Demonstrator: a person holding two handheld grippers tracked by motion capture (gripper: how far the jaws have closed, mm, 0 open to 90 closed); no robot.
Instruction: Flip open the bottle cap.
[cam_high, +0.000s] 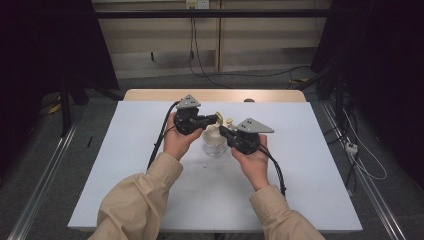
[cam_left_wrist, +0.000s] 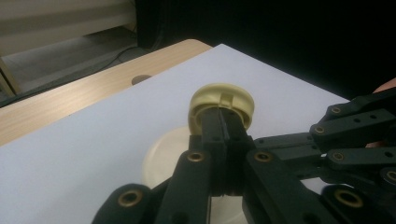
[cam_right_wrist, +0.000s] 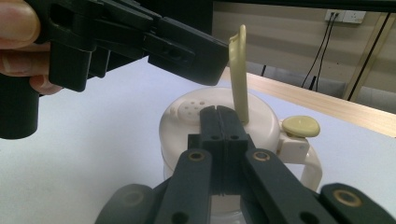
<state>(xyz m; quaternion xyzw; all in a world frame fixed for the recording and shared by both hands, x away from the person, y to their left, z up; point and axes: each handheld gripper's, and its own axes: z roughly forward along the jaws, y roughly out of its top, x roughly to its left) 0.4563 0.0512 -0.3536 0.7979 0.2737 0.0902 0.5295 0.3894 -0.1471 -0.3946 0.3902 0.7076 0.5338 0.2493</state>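
High view showed a person at a white table (cam_high: 150, 200) with one gripper in each hand, both meeting over a small clear jar (cam_high: 214, 147) with a cream lid (cam_right_wrist: 215, 121), near the middle of the table. The left gripper (cam_high: 216, 118) had its jaws together on the edge of the yellowish flip cap (cam_high: 219, 116), which stood raised almost upright above the lid. In the left gripper view the same flip cap (cam_left_wrist: 222, 100) sat just at the tips of the closed jaws, so the hold was thin, only on the rim. The right gripper (cam_high: 223, 131) also had its jaws together; in the right gripper view they rested against the top of the lid, beside the sprinkle holes (cam_right_wrist: 191, 110), but I could not tell if they pinched anything or only pressed. A second small cap (cam_right_wrist: 301, 126) was at the side of the lid, near the handle (cam_right_wrist: 310, 170).

The step in hand seemed to be opening the flip cap fully. To do it well, the right gripper should keep the jar steady and down on the table, while the left one follows the arc of the hinge slowly, not pulling straight up. Otherwise the thin cap could slip out or the light jar could tip.
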